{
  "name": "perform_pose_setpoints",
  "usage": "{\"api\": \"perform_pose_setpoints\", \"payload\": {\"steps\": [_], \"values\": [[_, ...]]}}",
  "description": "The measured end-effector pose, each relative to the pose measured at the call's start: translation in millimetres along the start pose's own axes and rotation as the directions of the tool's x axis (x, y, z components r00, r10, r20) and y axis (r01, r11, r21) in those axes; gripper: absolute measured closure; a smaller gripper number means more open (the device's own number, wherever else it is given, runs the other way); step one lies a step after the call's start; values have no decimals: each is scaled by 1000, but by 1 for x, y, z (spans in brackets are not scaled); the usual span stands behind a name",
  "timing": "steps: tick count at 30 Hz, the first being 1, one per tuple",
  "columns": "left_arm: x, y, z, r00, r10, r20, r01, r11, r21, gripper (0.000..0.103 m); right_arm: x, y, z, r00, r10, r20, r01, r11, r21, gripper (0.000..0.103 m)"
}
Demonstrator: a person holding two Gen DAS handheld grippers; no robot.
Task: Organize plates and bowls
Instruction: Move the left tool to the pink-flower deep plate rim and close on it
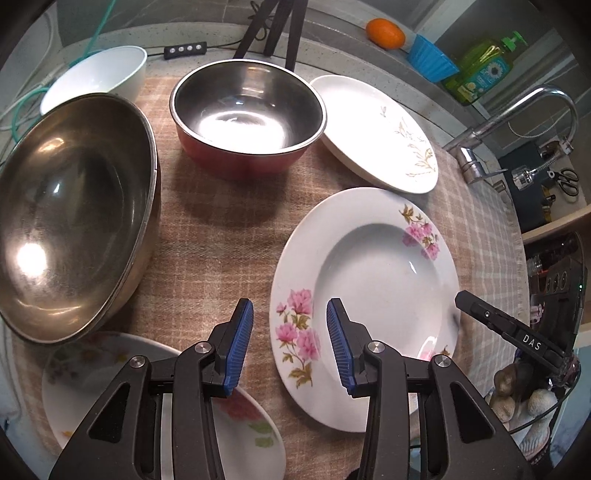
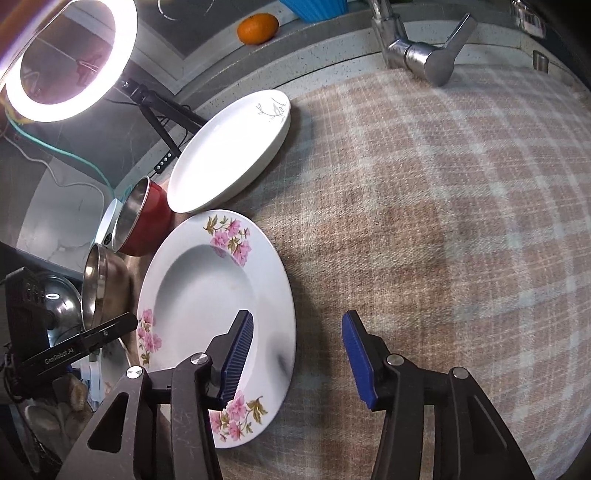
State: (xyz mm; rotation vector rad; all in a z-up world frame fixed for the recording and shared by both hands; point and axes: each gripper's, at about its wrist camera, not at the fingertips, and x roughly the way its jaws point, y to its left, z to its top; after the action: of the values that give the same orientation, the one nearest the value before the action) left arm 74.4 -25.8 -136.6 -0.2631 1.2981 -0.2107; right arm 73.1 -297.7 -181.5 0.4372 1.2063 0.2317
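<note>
A white deep plate with pink flowers [image 1: 388, 280] lies flat on the checked cloth [image 1: 221, 229]. My left gripper [image 1: 290, 343] stands open astride the plate's left rim, one blue pad over the cloth and the other over the plate. In the right wrist view my right gripper [image 2: 297, 358] is open astride the same plate's [image 2: 207, 295] right rim, with its left finger [image 2: 236, 354] over the plate. No pad presses on the plate. A large steel bowl [image 1: 74, 221], a red bowl with a steel inside [image 1: 247, 110], a white bowl [image 1: 99, 77] and a leaf-print white plate [image 1: 376, 129] stand around.
Another flowered plate [image 1: 92, 369] lies under my left gripper's arm at the near left. A tap [image 2: 417, 55], an orange [image 2: 257, 28], a blue cup [image 1: 430, 59] and a soap bottle [image 1: 484, 70] line the back. A lit ring light [image 2: 70, 55] stands on a tripod.
</note>
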Motion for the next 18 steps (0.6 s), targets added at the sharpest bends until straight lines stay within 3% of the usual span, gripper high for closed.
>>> {"api": "perform_pose_setpoints", "payload": {"steps": [18], "values": [[15, 2, 4, 999, -15, -44, 14, 999, -29, 78, 18, 2, 5, 995, 62, -78, -63, 998, -2, 73]]}}
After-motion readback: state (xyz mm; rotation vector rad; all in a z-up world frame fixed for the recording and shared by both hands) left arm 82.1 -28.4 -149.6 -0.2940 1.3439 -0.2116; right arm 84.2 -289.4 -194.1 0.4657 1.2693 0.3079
